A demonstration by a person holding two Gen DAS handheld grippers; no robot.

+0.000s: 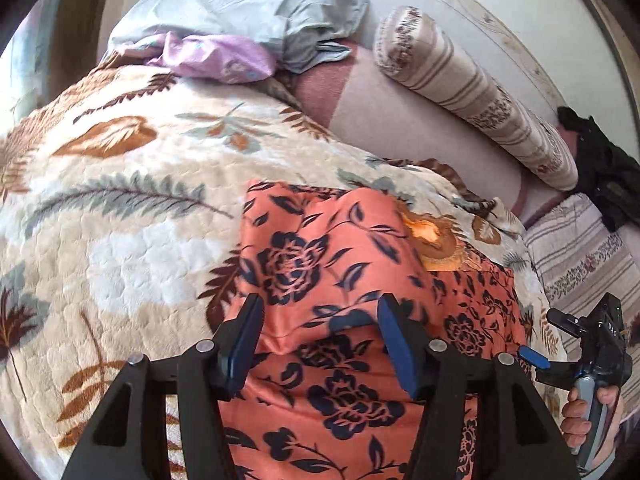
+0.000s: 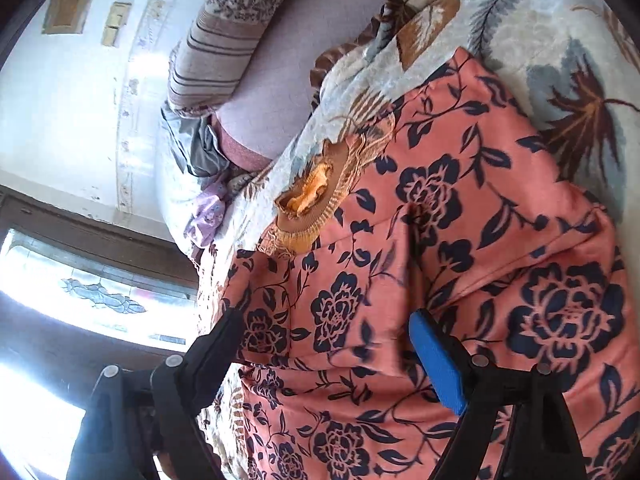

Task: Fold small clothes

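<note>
The orange flowered garment (image 1: 336, 280) lies on the leaf-print blanket (image 1: 132, 216), running from 12 to 6 o'clock between the wide-spread jaws of the left gripper (image 1: 320, 320). The right gripper (image 2: 324, 330) hangs over it too, jaws wide, gripping nothing.

The garment (image 1: 340, 280) is coloured salmon-orange and is printed with dark navy roses, leaves and vines; its neckline (image 2: 316, 196) is trimmed in golden brown and orange. The blanket (image 1: 132, 208) is patterned in cream with brown, rust and grey-green leaves and ferns. The bolster (image 1: 476, 92) is striped in beige and brown with floral bands. A pale blue-grey pillow (image 1: 240, 4) and a lilac cloth (image 1: 216, 56) are seen. The gripper pads (image 2: 438, 364) are coloured blue on black fingers.
</note>
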